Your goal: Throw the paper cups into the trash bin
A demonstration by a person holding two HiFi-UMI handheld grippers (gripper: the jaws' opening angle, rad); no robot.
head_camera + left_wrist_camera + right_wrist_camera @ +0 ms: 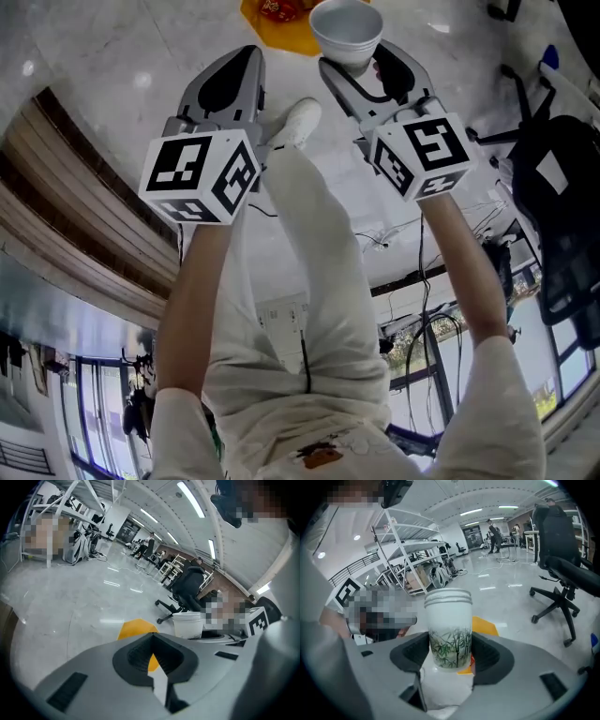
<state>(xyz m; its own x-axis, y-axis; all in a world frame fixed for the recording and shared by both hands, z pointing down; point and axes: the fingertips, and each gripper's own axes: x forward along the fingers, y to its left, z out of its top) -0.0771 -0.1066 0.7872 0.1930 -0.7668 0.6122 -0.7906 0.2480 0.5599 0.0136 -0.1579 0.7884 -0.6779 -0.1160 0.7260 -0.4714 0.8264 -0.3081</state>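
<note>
Your right tool [450, 663] is clamped on the paper cup [448, 620], low on its bamboo-printed wall. The cup is likely light and thin-walled, so squeeze gently or it crumples. Your left tool [152, 660] has its jaws together, empty. Beyond, a yellow shape [485, 625] lies on the floor [511, 597], possibly the bin.

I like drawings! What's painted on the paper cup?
The paper cup shows green bamboo on white; right gripper view.

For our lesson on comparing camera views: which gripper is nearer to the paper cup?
Right. The right gripper is clamped around the paper cup; the left gripper is beside it, apart, jaws together on nothing.
</note>
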